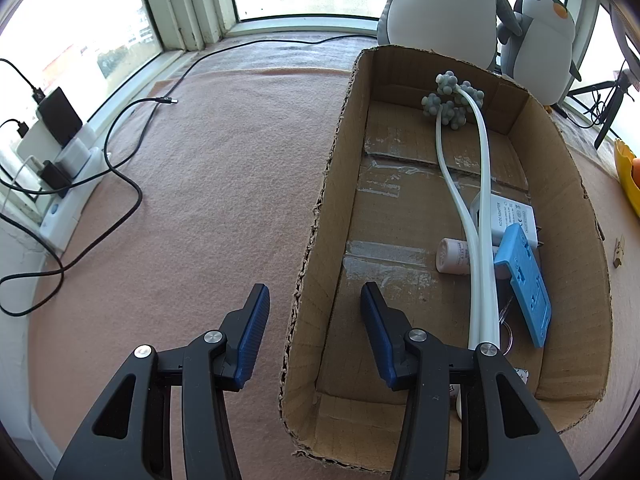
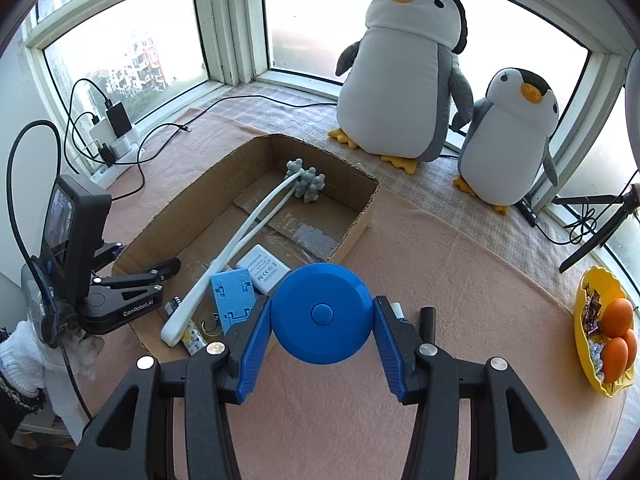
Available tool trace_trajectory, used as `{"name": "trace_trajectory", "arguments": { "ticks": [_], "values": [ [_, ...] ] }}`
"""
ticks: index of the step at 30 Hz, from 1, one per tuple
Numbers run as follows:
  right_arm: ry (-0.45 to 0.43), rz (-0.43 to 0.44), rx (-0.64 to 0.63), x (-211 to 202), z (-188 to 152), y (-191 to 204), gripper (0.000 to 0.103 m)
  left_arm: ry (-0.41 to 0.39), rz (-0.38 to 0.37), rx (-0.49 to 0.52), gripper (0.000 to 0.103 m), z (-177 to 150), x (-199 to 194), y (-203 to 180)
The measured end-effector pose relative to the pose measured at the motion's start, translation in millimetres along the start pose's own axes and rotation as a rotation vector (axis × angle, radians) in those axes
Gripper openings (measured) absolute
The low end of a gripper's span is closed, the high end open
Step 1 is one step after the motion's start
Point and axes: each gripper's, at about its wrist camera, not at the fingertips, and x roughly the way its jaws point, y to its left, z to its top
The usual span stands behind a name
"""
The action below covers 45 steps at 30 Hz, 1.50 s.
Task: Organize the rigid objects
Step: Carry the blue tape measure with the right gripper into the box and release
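The right gripper (image 2: 322, 334) has its ribbed blue fingers (image 2: 252, 344) pressed against both sides of a smooth, round blue tape measure (image 2: 322, 312) with a raised button at its centre, held above the fuzzy pink cloth over the counter (image 2: 440, 280), just beside the near corner of the cardboard box (image 2: 356, 224). The left gripper (image 1: 314, 328) hangs spread wide with nothing between its fingers (image 1: 252, 336), straddling the box's torn, corrugated left wall; its black body reads "GenRobot.AI" in the right wrist view. Inside the box, on taped flaps, lie a white two-armed massager with knobbly grey balls (image 2: 306, 182), a glossy white power adapter (image 2: 264, 266) printed "AC/DC ADAPTER", a flat light-blue plastic plate with cut-out slots (image 2: 232, 292), and a small pale bottle (image 1: 454, 256) whose label I cannot read. Two plush penguins (image 2: 404, 72) sit by the window, and a yellow bowl (image 2: 588, 280) holds oranges (image 2: 618, 316).
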Motion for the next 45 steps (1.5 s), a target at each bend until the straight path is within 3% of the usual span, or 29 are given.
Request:
{"name": "trace_trajectory", "arguments": {
  "ticks": [9, 23, 39, 45],
  "values": [
    [-0.023, 0.066, 0.007, 15, 28, 24, 0.046, 0.0, -0.002, -0.002, 0.047, 0, 0, 0],
    [0.01, 0.058, 0.065, 59, 54, 15, 0.046, -0.001, -0.005, -0.005, 0.047, 1, 0, 0],
    [0.032, 0.035, 0.066, 82, 59, 8, 0.047, -0.001, -0.007, -0.008, 0.047, 2, 1, 1],
    [0.023, 0.048, 0.067, 77, 61, 10, 0.054, -0.002, -0.007, -0.006, 0.047, 2, 1, 1]
  ]
}}
